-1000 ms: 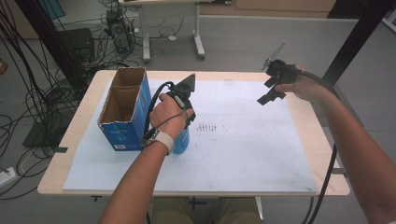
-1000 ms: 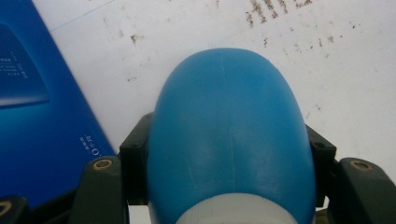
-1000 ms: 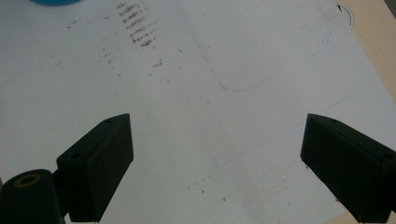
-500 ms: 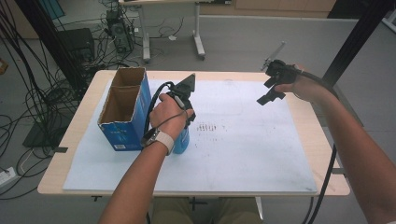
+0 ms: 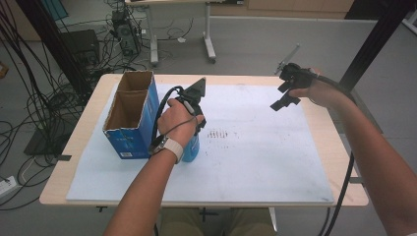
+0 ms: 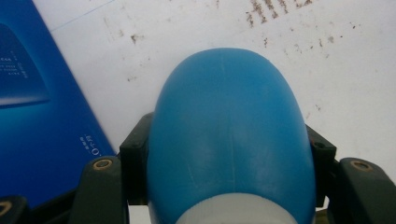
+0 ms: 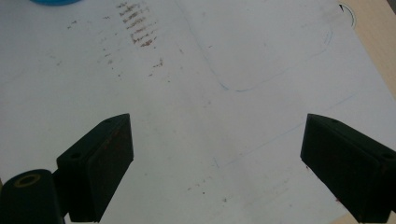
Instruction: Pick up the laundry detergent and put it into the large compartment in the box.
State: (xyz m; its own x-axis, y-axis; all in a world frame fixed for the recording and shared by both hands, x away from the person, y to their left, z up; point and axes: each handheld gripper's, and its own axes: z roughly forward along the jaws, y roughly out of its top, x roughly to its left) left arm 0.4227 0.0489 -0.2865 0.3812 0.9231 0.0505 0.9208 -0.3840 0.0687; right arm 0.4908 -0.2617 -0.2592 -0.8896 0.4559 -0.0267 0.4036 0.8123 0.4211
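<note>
Left of centre in the high view, our left gripper clamps the blue bottle just beside the blue box, while our right gripper hangs wide open at upper right.

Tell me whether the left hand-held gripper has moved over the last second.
No. In the high view the left hand-held gripper sits at the same spot beside the blue cardboard box, clamped on the blue bottle.

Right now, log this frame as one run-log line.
left gripper: shut on blue bottle | blue box: open, beside bottle | right gripper: open, above white mat
</note>
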